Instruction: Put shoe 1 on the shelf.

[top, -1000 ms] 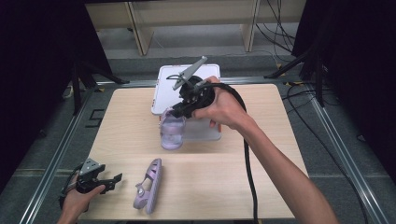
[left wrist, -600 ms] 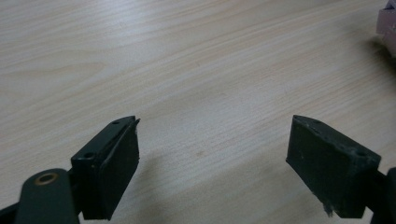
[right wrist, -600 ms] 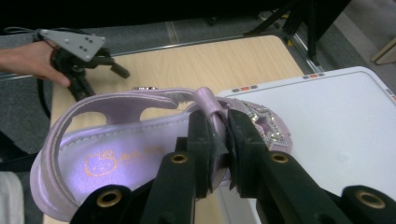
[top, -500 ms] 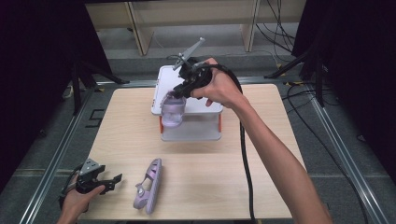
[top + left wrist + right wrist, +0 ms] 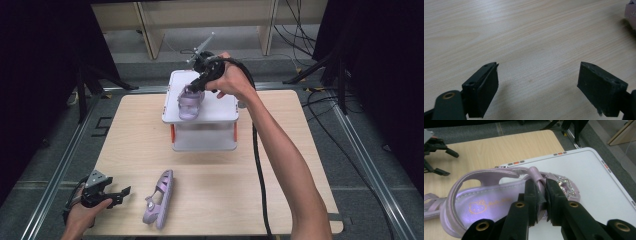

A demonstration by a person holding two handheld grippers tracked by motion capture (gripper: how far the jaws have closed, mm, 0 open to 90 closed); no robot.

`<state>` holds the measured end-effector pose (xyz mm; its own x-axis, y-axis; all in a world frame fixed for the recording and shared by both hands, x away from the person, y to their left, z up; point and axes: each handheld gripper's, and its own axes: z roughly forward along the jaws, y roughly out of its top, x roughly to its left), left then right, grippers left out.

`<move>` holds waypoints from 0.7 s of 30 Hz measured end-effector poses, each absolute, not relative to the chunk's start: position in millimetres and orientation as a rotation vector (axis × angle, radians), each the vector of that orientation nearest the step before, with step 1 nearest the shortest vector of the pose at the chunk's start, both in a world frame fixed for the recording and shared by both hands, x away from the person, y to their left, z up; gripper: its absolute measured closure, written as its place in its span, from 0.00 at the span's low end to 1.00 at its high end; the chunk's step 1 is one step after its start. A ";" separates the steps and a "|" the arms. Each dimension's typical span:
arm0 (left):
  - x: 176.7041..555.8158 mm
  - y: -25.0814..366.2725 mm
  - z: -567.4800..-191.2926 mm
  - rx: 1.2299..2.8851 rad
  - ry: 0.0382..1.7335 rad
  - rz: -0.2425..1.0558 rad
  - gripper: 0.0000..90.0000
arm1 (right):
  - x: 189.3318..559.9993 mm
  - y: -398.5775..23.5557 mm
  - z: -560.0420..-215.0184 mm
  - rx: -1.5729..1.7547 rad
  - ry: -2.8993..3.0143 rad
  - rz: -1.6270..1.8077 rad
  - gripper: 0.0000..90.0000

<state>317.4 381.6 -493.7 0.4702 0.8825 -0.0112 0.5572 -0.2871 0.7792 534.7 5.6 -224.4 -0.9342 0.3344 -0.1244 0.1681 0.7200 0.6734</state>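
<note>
Bright overhead light on the table — dark surroundings, soft shadows, mild blur.

The sandal (image 5: 486, 205) pinched between the black fingers (image 5: 534, 195) of the right gripper (image 5: 541, 202) is pale lilac, with a gold cartoon print on its insole and a silver glitter star beside the fingers. Beneath it, the stand (image 5: 599, 195) is white with small red and grey marks along its rim. A second lilac sandal (image 5: 159, 197) lies just beyond the left gripper's (image 5: 120, 194) black fingers on the light woodgrain tabletop (image 5: 225, 190).
</note>
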 end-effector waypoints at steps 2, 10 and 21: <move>317.0 381.3 -493.5 1.968 1.210 0.557 0.18 | 540.0 7.1 -226.1 0.442 2.694 1.028 0.89; 316.4 380.9 -492.6 1.975 1.194 0.562 0.18 | 564.2 14.1 -232.3 0.424 2.671 1.023 0.89; 315.8 380.3 -493.0 1.969 1.207 0.555 0.18 | 586.2 15.9 -249.5 0.433 2.658 1.004 0.89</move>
<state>315.8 380.3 -493.0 0.4620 0.8867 -0.0188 0.5625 -0.2765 0.7792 586.2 15.9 -249.5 -0.9201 0.3656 -0.1408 0.1812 0.7157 0.6745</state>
